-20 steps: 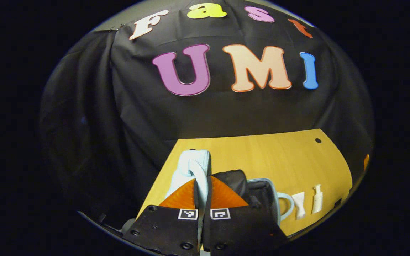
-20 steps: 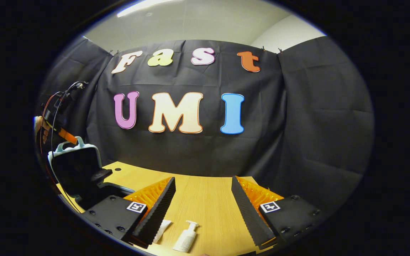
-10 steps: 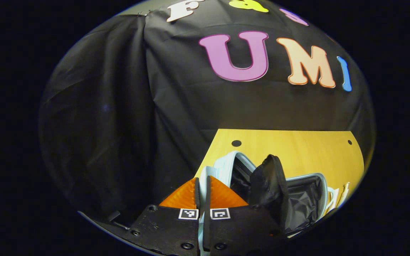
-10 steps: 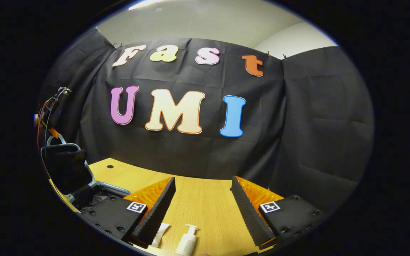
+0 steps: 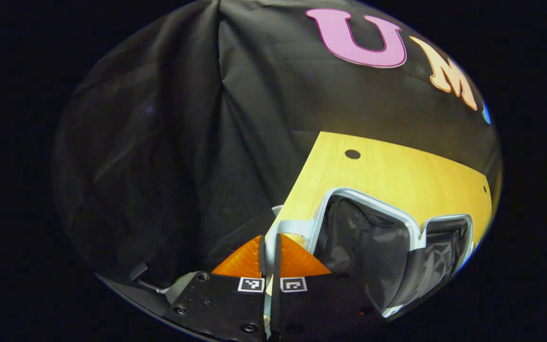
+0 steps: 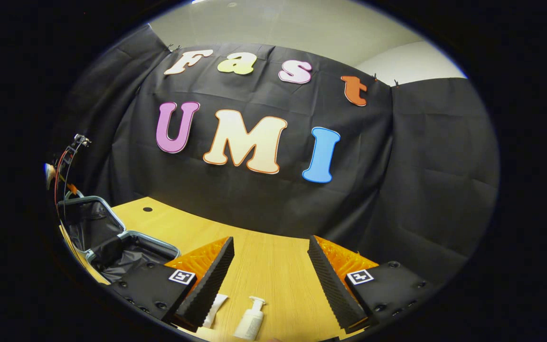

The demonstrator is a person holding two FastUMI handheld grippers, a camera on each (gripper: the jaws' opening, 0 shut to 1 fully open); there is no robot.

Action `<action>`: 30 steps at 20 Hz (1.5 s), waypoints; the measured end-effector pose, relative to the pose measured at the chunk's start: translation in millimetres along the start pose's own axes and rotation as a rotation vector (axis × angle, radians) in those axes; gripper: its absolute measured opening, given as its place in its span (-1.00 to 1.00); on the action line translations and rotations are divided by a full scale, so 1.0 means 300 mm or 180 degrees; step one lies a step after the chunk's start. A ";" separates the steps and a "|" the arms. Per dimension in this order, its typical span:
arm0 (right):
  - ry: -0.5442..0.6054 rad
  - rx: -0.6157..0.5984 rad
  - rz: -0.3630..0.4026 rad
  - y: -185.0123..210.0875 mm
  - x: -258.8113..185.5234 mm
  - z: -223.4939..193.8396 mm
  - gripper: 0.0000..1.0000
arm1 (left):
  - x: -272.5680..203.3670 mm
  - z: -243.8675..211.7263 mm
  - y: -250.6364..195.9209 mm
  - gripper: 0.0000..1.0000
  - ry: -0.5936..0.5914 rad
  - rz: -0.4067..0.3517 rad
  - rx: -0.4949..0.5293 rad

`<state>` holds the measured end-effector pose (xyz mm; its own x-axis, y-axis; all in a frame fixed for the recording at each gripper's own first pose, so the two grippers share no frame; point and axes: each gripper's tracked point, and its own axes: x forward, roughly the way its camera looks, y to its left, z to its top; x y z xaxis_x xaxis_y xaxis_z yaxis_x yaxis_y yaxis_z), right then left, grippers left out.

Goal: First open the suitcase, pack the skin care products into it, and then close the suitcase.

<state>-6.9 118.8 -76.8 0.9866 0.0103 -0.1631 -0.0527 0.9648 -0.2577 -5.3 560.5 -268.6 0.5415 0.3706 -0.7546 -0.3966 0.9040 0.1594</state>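
Note:
The small light-blue suitcase (image 5: 371,200) lies open on the wooden table (image 5: 397,166), its black lining showing in both halves. My left gripper (image 5: 269,247) is shut on the lid's pale handle (image 5: 287,227), holding the lid tipped back near the table's left edge. In the right gripper view the open suitcase (image 6: 112,237) sits at far left, with the left gripper (image 6: 67,164) above it. My right gripper (image 6: 269,278) hangs open over the table. Below its fingers lie a white pump bottle (image 6: 250,320) and a white tube (image 6: 215,308).
The black cloth wall closes in the back and both sides. A round hole (image 5: 352,154) marks the table's far left corner. The table's left edge (image 5: 297,190) runs just beside the lid. Bare wood (image 6: 273,256) stretches between the suitcase and the skin care items.
The lid has swung from upright down and outward to the left with my left gripper still on its handle. The right gripper has barely shifted and stays open.

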 end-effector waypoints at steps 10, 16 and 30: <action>-0.0039 -0.0270 -0.0030 0.017 -0.064 0.052 0.99 | 0.113 -0.110 0.024 -1.00 0.0003 0.0122 -0.0113; -0.0094 -0.0132 0.0013 -0.020 -0.075 0.039 1.00 | -0.044 0.032 0.131 1.00 -0.0608 0.0678 -0.0234; -0.0125 0.0358 0.0342 -0.220 -0.030 -0.052 0.99 | -0.929 0.287 -0.797 0.89 -0.1921 -0.0595 -0.0186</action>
<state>-14.7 50.8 -73.2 0.9816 0.1233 -0.1460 -0.1429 0.9809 -0.1322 2.4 259.3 -41.5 0.9214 0.2778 -0.2717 -0.2854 0.9583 0.0119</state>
